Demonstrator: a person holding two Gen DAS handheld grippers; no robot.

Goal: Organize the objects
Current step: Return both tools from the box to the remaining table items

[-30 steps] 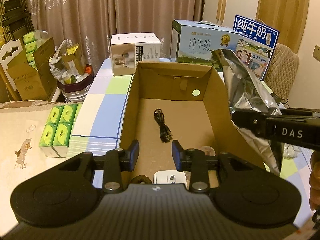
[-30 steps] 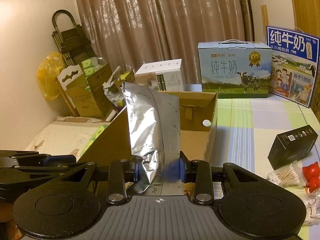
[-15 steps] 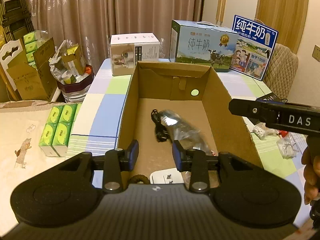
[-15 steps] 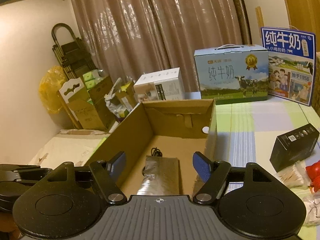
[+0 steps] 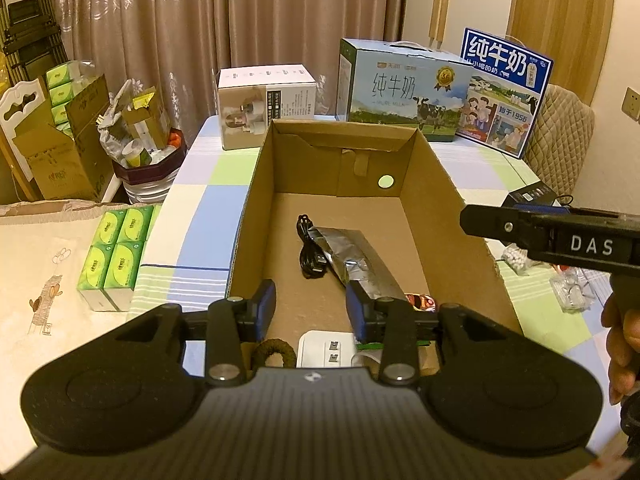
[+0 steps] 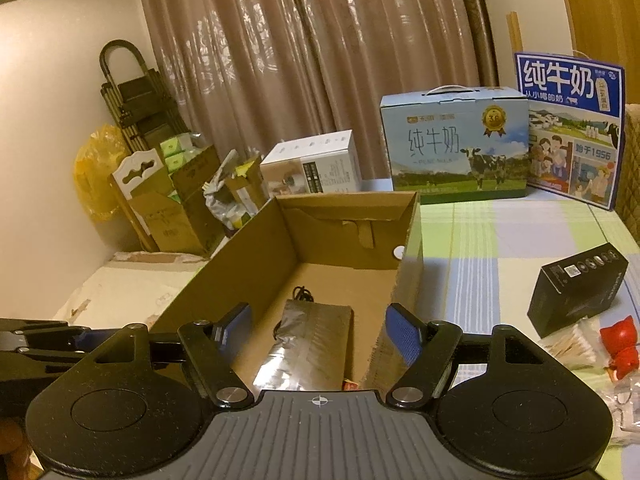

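An open cardboard box (image 5: 440,184) stands on the checked tablecloth. On its floor a silver foil pouch (image 5: 352,252) (image 6: 308,344) lies flat, partly over a black cable (image 5: 308,248) (image 6: 302,292). At the near end lie a white power strip (image 5: 326,350), a brown ring (image 5: 276,354) and a small red packet (image 5: 420,302). My left gripper (image 5: 311,300) hovers over the box's near end; its jaws are opening and nothing is between them. My right gripper (image 6: 320,320) stands open above the pouch, apart from it, over the box's right wall.
Right of the box lie a black box (image 6: 576,288), cotton swabs (image 6: 572,344) and a red figurine (image 6: 620,344). Two milk cartons (image 5: 400,88) (image 5: 504,92) and a white box (image 5: 264,104) line the far edge. Green tissue packs (image 5: 116,252) sit to the left.
My right gripper opened and let go of the silver pouch, which dropped into the box and now lies flat on the cable. The left jaws stand slightly wider.
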